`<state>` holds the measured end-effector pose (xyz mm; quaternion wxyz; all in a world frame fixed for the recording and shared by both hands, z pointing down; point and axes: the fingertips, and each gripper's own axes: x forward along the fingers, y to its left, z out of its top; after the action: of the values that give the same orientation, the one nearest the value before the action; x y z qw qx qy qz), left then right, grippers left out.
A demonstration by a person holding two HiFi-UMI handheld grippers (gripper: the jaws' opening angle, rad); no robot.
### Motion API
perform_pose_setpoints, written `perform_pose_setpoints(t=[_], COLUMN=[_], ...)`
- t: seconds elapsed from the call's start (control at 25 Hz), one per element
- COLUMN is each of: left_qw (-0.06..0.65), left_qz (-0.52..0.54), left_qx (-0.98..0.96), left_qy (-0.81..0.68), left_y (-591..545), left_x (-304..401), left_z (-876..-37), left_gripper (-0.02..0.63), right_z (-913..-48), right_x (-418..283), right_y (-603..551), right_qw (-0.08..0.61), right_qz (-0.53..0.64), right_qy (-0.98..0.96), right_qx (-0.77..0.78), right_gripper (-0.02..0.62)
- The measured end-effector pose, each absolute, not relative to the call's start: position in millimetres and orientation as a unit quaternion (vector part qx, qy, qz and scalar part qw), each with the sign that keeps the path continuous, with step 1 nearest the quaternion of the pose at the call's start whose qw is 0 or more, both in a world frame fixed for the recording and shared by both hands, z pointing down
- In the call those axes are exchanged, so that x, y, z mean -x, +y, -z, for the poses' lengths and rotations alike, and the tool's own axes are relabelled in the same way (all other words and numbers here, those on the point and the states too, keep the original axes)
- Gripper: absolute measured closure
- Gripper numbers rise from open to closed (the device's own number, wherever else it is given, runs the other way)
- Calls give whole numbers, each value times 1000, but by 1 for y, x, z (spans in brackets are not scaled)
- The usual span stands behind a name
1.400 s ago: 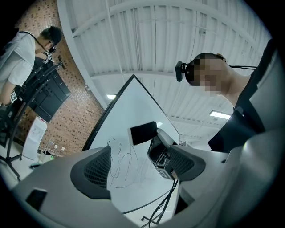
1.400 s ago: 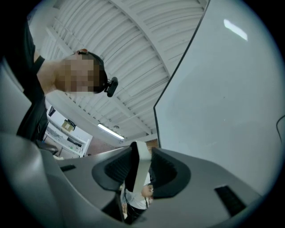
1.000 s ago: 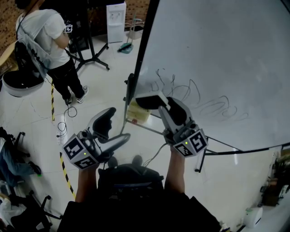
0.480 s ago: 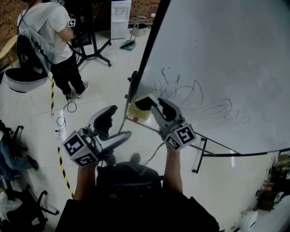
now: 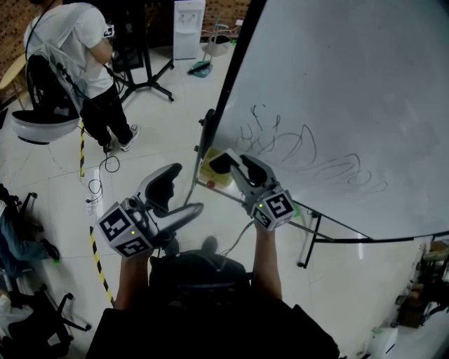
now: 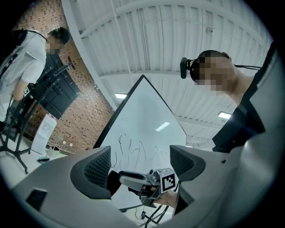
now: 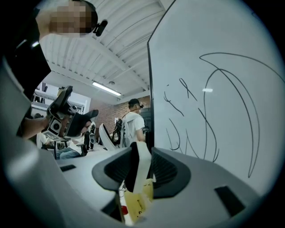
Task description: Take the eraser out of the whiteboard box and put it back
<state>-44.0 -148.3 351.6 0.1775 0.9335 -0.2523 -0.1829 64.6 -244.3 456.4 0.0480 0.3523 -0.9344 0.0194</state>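
over the box (image 5: pixel 212 175), right tool (image 5: pixel 230 162) grips eraser (image 7: pixel 138 165).

This is a large lab or workshop hall fitted out for recording work. A white ribbed ceiling (image 6: pixel 147 40) on beams carries strip lights (image 7: pixel 106 89), and the far wall is bare brick (image 6: pixel 87 118). The pale glossy floor (image 5: pixel 165 133) bears black-and-yellow hazard tape (image 5: pixel 97 256) and loose cables (image 5: pixel 105 168). A scribbled whiteboard (image 5: pixel 337 105) on a stand fills the right. At far left there is a black tripod stand (image 5: pixel 144 73), a water dispenser (image 5: pixel 188 19) and a person in a harness (image 5: pixel 70 42).
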Motion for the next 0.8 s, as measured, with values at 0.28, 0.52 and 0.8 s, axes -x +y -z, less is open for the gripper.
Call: perform_pose_setpoints(t=[0.28,0.52,0.8], left_qw=[179,181,183], left_qz=[181,181,181], left_qx=[-932,-931,-930], left_qy=[-256,-259,-261], left_y=[-148,-150,-154], left_x=[46,48,49], left_z=[-355,-358,-360], left_gripper=[192,192,192], right_z=[-474,-491,-511], right_x=[-59,-58,-56], right_y=[-248,-251,-255], right_qw=[67,81,108], right_qz=[-16,-24,-25], right_qy=[-934,-932,-930], right_qx=[-350,-353,-350], right_gripper=[439,439,439])
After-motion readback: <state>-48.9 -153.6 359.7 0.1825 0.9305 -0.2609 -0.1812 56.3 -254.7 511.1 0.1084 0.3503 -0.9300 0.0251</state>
